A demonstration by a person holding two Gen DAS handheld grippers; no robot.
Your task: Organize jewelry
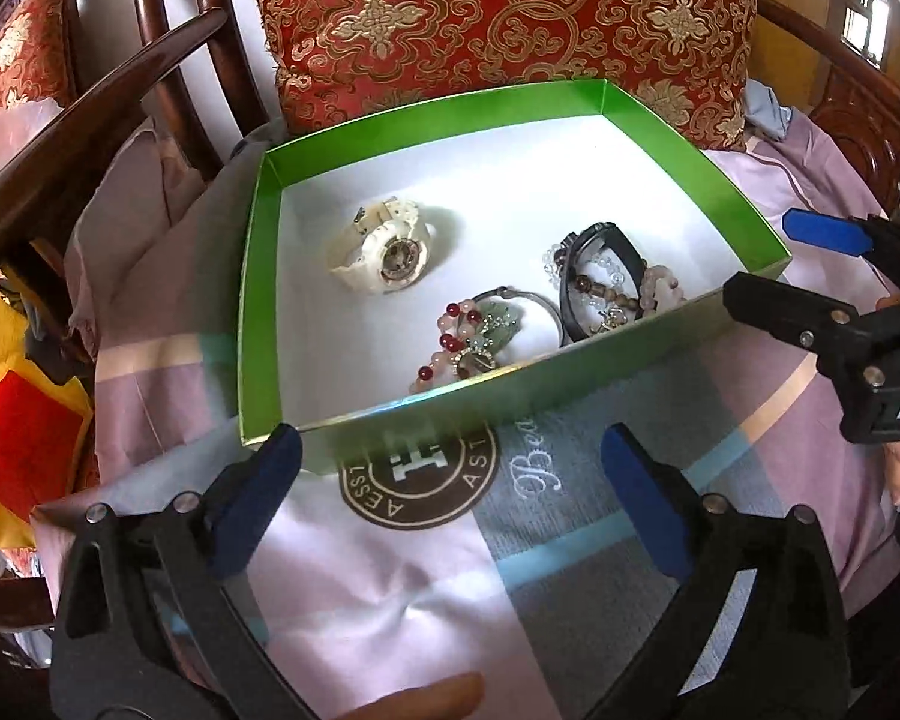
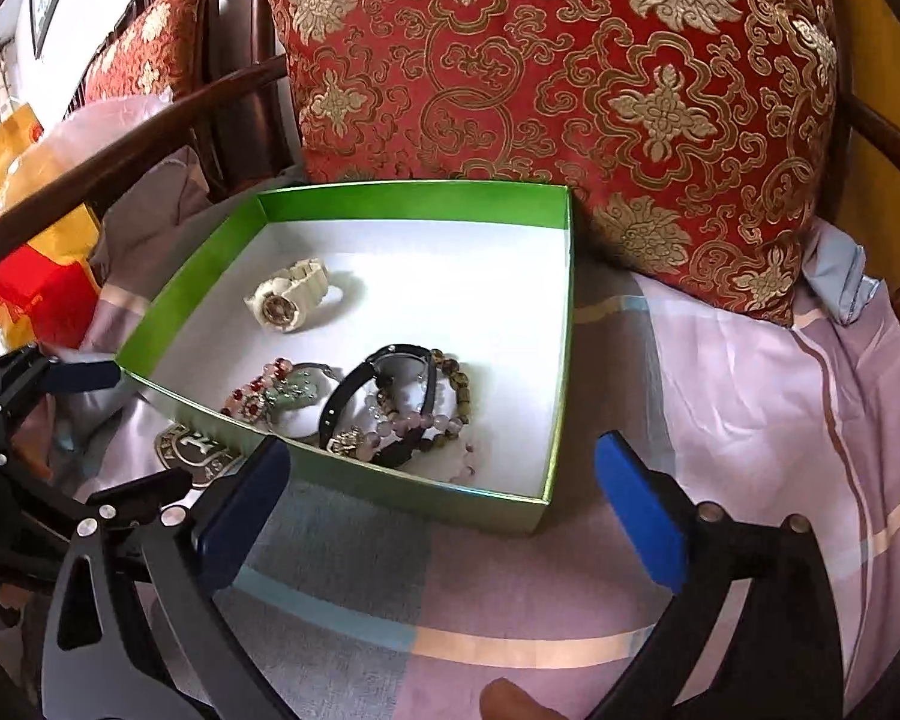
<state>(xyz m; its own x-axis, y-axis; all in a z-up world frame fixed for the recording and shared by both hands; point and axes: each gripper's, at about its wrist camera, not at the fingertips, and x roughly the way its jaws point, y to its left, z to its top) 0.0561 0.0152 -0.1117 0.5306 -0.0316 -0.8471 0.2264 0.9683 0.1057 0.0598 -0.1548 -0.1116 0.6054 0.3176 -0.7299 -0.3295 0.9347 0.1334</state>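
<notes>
A green box (image 1: 450, 414) (image 2: 420, 198) with a white floor lies on a lilac cloth. Inside are a cream watch (image 1: 384, 252) (image 2: 288, 300), a black watch (image 1: 594, 276) (image 2: 384, 396), a silver bangle (image 1: 543, 312) and bead bracelets (image 1: 462, 336) (image 2: 258, 396) with red, pink and brown beads. My left gripper (image 1: 456, 498) (image 2: 150, 429) is open and empty just short of the box's near left corner. At the near right side of the box my right gripper (image 2: 444, 516) (image 1: 759, 258) is also open, with nothing between its blue pads.
A red and gold cushion (image 1: 498, 24) (image 2: 570, 72) leans behind the box. A dark wooden chair arm (image 1: 84, 114) curves at the left, another (image 1: 858, 114) at the right. A yellow and red bag (image 1: 18, 420) sits beyond the left arm. Bare cloth (image 2: 750, 396) lies right of the box.
</notes>
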